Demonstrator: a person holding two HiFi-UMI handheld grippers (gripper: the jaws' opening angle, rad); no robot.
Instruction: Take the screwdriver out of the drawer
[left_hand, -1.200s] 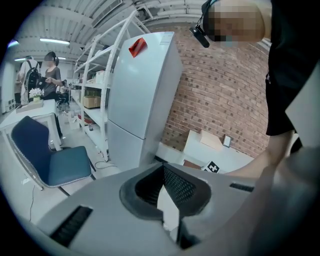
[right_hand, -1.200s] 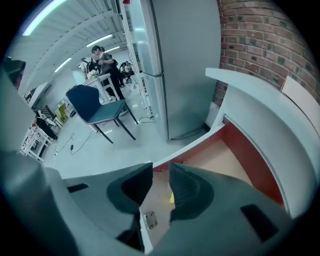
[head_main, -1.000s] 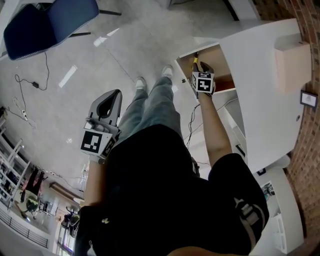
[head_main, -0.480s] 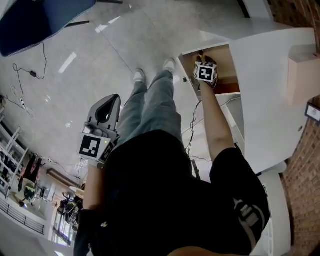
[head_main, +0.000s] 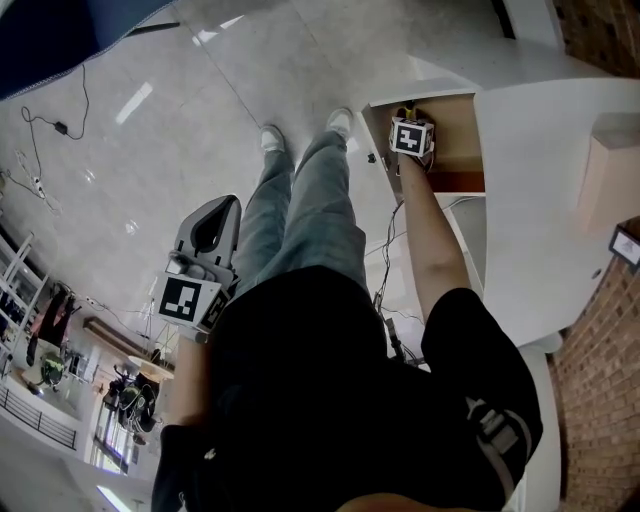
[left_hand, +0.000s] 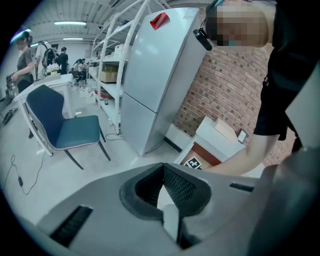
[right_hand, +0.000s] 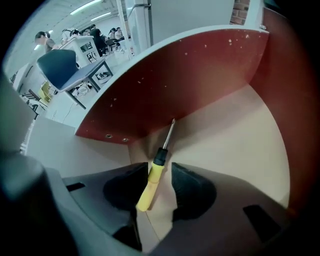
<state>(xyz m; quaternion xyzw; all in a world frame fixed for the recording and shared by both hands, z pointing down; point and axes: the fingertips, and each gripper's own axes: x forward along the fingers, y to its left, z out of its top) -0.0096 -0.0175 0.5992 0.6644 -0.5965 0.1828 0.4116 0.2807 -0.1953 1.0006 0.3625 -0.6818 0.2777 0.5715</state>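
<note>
A screwdriver with a yellow handle, black collar and thin metal shaft lies on the tan floor of the open drawer, its tip towards the red-brown drawer wall. My right gripper points steeply down into the drawer. Its jaws are opening, and the handle lies between them with a gap at the right pad. In the head view the right gripper is inside the drawer under its marker cube. My left gripper hangs beside the person's left leg, shut and holding nothing.
The drawer sticks out of a white cabinet. A blue chair stands on the pale floor, with cables trailing nearby. The person's legs and shoes are just left of the drawer. A tall white fridge-like unit stands behind.
My right gripper has sunk deeper into the drawer. The left gripper has dropped a little beside the leg.
</note>
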